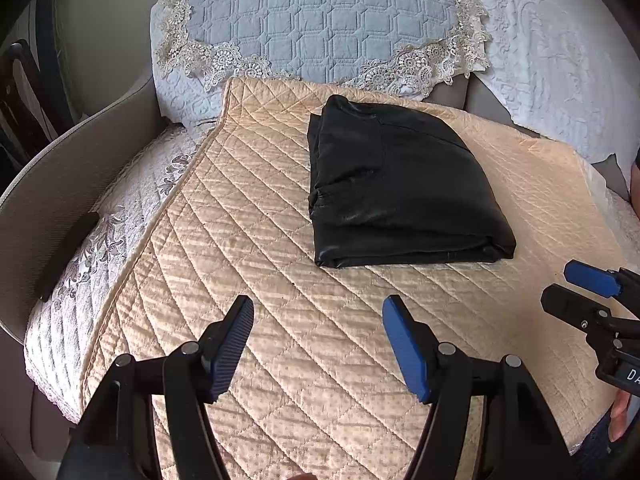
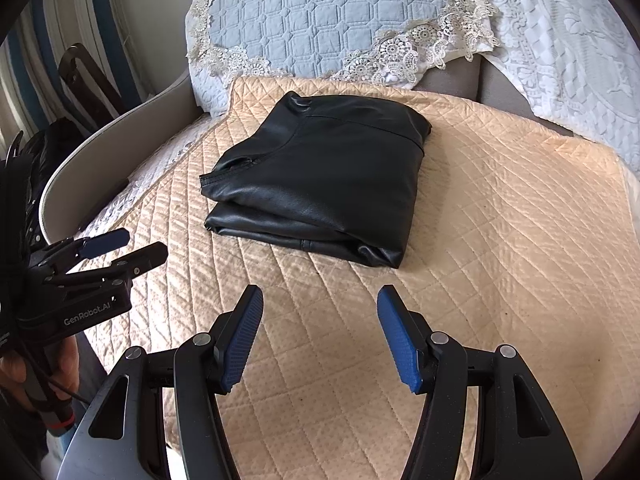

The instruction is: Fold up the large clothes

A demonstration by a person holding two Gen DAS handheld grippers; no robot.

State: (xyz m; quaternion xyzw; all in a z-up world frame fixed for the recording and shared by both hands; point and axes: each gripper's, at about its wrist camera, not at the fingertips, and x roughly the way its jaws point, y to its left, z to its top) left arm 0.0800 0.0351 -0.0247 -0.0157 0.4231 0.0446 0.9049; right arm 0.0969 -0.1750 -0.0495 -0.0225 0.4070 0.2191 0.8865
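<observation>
Near the quilted mat's point(image 1: 248, 248) front edge, left gripper point(image 1: 318, 348) and right gripper point(image 2: 320, 336) hovered spread, empty; folded black garment point(image 1: 396, 188) apparently needed only light edge-squaring.

**Sofa coverings and surroundings**

A beige diamond-quilted satin cover point(image 1: 248, 216) is spread flat over the seat of a grey upholstered sofa point(image 1: 476, 96) and is taken here as the landmark. Behind the cover, a pale blue quilted cushion cloth edged with cream lace point(image 1: 320, 16) is draped over the backrest. To the right of that cloth, a white embossed throw point(image 1: 560, 60) is seen. Along the cover's left edge, a white floral-embroidered quilted cloth point(image 1: 100, 248) is laid, bordered by the sofa's curved grey armrest point(image 1: 48, 200). Beyond the armrest, dark wooden furniture point(image 2: 86, 76) is visible, its form unclear.
</observation>
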